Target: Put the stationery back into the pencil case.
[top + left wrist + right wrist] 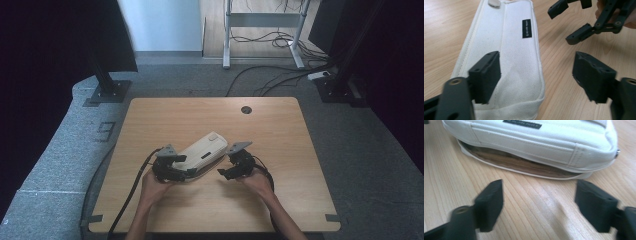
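A cream fabric pouch (205,150) with a small black label (526,28) lies slantwise on the wooden table (175,115). In the left gripper view the pouch (516,50) runs away from the jaws. My left gripper (188,171) (535,62) is open at the pouch's near end, one jaw above the fabric and the other above bare wood. My right gripper (223,172) (540,185) is open over the wood beside the pouch's long side, nothing between its jaws. There the pouch (536,142) gapes along its edge and shows a brown lining. The right gripper (567,23) also appears in the left gripper view.
A round cable hole (246,109) sits near the table's far edge. Beyond the table, black stands (107,87) rest on the grey carpet, and cables (270,80) run to a desk frame (227,35) at the back.
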Demonstrator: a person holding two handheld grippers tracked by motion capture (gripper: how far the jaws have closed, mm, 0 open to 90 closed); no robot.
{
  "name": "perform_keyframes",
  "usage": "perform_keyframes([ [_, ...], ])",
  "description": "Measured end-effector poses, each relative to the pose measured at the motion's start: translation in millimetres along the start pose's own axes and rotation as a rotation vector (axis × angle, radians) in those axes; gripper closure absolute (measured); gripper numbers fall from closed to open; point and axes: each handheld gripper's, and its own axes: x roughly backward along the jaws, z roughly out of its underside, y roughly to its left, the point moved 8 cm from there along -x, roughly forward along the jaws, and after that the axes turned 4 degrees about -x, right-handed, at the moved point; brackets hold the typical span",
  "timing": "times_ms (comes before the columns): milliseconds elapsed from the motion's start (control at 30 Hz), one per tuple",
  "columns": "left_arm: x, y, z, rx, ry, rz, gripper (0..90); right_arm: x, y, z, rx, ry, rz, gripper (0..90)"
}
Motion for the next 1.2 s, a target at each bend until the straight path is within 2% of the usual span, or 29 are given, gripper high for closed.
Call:
perform_keyframes([
  [133,4.2,-1.3,-0.7,0.011,0.001,0.014,20.6,7.1,2.4,-1.3,-0.008,-0.018,-0.003,14.2],
  [300,8.5,-4.3,2.4,-0.010,0.038,0.012,15.1,16.1,2.6,-0.2,-0.017,-0.027,0.010,12.9],
  [367,10.4,-4.8,3.6,-0.026,0.046,-0.002,14.3,19.4,2.4,1.1,-0.019,-0.029,0.009,11.3],
  [633,21.1,-6.9,5.1,-0.048,0.046,-0.001,11.8,34.0,0.9,6.0,-0.014,-0.050,0.023,6.0],
  [733,25.5,-6.5,7.0,-0.050,0.063,-0.007,9.8,38.8,-1.6,9.8,-0.012,-0.046,0.037,5.5],
  [867,32.3,-5.3,8.5,-0.050,0.062,-0.013,8.4,44.3,-5.4,16.0,-0.016,-0.045,0.047,5.2],
  [1200,39.5,1.5,20.6,-0.049,0.077,-0.047,0.9,61.9,-21.6,34.6,-0.056,-0.067,0.093,5.1],
])
